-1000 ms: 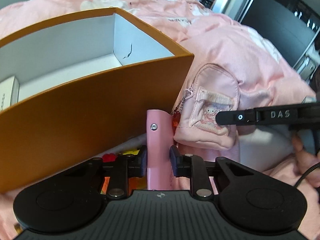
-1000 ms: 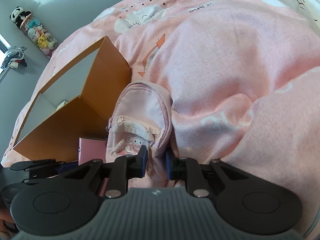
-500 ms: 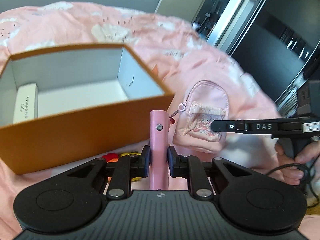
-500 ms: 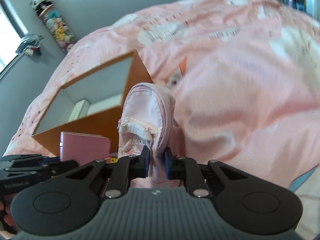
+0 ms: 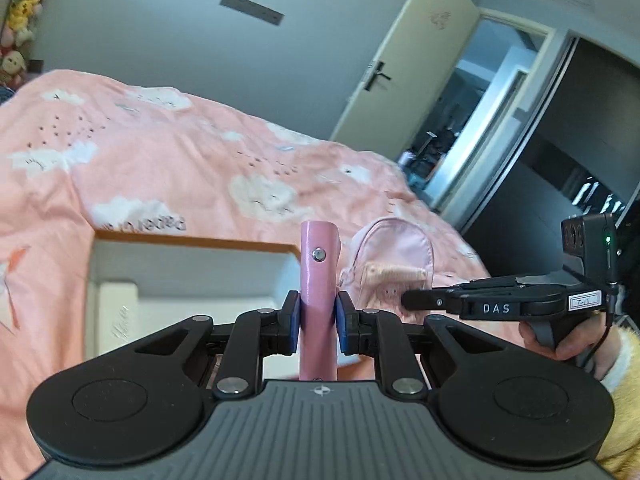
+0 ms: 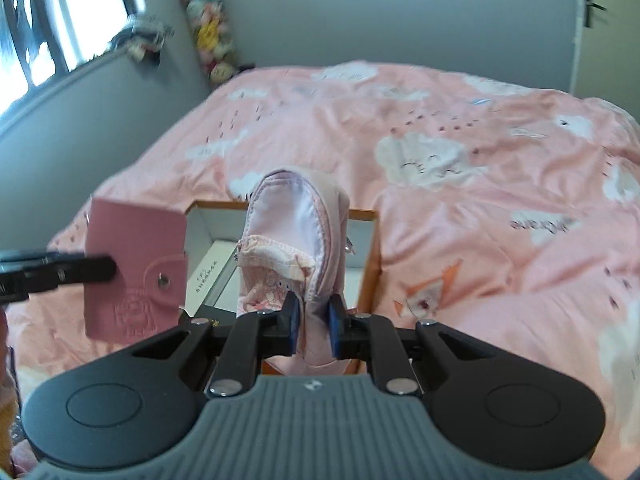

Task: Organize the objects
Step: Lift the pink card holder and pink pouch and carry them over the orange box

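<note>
Now I have both things up in the air over the bed point(image 6: 460, 152), just above the box point(image 6: 368, 248). To do this well, I should lower each one slowly past the rim and let go only when it sits on the white floor inside. My right gripper point(image 6: 312, 320) has its fingers squeezed on the pouch point(image 6: 296, 216). My left gripper point(image 5: 318, 320) has its fingers squeezed on the wallet point(image 5: 318, 264). A second ago both were low beside the box wall; I have lifted them since.
</note>
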A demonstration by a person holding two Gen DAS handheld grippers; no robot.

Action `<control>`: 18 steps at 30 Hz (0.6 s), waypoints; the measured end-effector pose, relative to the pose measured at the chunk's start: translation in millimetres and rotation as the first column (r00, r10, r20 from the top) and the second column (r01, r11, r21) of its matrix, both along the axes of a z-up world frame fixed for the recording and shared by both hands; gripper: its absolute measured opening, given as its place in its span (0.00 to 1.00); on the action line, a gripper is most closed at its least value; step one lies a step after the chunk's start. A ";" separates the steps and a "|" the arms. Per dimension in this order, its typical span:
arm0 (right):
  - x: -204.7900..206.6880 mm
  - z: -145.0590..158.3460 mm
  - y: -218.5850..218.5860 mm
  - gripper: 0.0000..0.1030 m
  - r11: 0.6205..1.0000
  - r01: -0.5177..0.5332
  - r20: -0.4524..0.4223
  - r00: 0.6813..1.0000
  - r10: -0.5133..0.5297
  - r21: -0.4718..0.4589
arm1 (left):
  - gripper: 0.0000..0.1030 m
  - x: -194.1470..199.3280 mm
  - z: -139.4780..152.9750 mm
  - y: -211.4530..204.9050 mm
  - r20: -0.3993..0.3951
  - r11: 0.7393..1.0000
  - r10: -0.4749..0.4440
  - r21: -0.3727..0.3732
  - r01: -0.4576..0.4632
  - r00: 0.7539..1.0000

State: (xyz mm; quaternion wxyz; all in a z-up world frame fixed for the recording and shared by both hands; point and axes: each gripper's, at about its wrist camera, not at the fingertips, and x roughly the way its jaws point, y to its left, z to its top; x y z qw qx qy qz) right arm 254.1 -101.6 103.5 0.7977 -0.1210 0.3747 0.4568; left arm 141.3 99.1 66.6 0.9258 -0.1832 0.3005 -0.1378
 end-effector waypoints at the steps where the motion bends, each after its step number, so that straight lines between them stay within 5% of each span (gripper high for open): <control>1: 4.5 -3.1 11.2 0.15 1.000 -0.010 0.000 1.000 0.010 -0.023 | 0.19 8.7 -2.3 2.6 -0.013 1.000 0.004 0.000 -0.004 1.000; 5: 22.1 -10.5 37.2 0.15 0.999 0.016 0.011 1.000 -0.015 -0.042 | 0.19 48.6 -27.4 8.9 -0.107 1.000 0.028 -0.009 -0.029 0.994; 10: 38.1 -18.1 44.2 0.15 0.998 0.036 0.004 0.999 -0.036 -0.043 | 0.19 86.9 -76.4 10.0 -0.260 0.992 0.000 -0.124 -0.034 0.966; 18: 61.6 -32.5 42.7 0.15 0.996 0.077 0.001 0.997 -0.077 -0.047 | 0.19 119.4 -133.0 -4.0 -0.474 0.980 -0.069 -0.195 -0.028 0.878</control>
